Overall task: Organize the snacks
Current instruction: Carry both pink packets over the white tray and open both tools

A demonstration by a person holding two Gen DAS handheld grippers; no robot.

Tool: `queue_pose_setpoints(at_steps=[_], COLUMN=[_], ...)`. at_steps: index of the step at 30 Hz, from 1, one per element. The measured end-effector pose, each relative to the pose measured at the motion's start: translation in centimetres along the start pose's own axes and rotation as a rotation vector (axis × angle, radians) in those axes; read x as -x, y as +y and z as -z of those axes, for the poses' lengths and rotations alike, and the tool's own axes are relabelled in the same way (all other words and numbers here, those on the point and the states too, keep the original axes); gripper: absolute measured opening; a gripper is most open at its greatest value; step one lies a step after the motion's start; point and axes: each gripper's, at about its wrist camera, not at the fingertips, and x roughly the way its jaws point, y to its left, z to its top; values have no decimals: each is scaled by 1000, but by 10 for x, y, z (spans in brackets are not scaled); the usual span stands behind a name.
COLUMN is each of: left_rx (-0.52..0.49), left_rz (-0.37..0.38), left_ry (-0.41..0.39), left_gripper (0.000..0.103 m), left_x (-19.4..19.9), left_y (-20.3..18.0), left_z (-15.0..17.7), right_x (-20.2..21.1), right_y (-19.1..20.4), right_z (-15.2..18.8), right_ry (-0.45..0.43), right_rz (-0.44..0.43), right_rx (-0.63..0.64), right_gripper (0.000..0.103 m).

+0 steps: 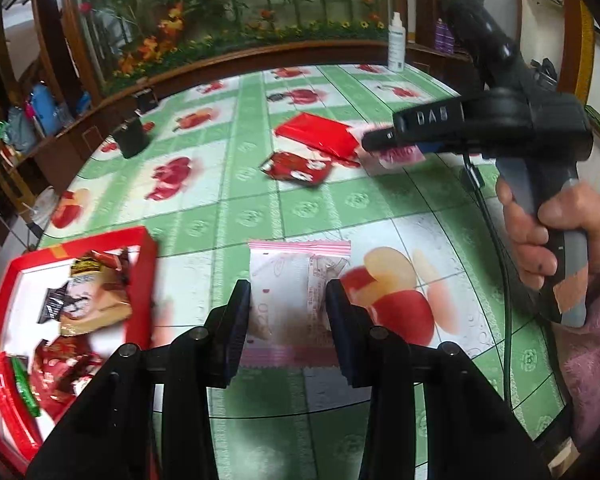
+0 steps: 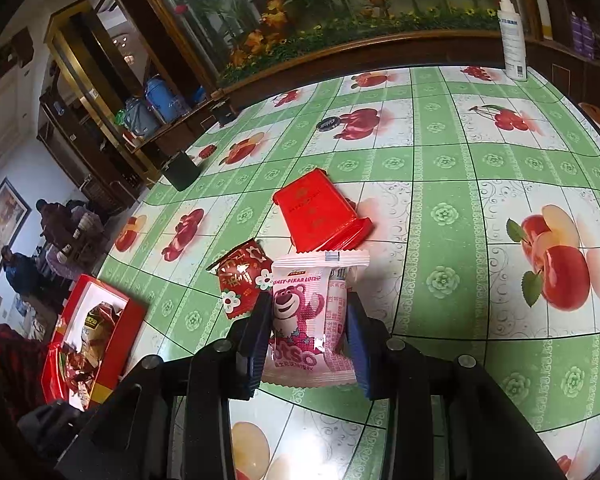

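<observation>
A pink-edged snack packet (image 1: 288,296) is clamped between the jaws of the left tool (image 1: 288,300), gripped across its middle so the crimped ends stay free. A pink bear packet (image 2: 312,320) is likewise pinched by the right tool (image 2: 310,328), lifted clear of the green fruit-print counter (image 2: 480,160), it is judged. Both are probably held this way for dropping into the red box (image 1: 140,248), which is seen at eight o'clock in both wrist views and is already partly filled with wrappers.

Two snacks are left on the counter: a flat red packet (image 2: 320,212) at twelve o'clock of the right tool and a small red flowered packet (image 2: 246,280) at ten o'clock, the two lying close together; whether they touch cannot be told.

Open room is offered between the tools and the box, so a leftward sweep would be unobstructed. The box's raised rim must be cleared. A dark cup (image 2: 182,170) and a white spray bottle (image 2: 512,36) stand well apart, near the far edge.
</observation>
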Motion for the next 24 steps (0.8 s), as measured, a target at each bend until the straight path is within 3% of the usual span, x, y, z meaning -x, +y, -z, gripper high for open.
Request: queue_pose_setpoints(at_steps=[8,24], left_rx=[-1,11], left_rz=[-48,-66], left_ry=[-44,-43], left_gripper=[36,36], left_x=[8,8], left_y=[8,12], left_z=[-5,-5], right_x=[-3,-4], right_y=[2,3], right_z=[3,4], right_ry=[5,8], right_rz=[12,23], right_rx=[13,24], right_gripper=[37,37])
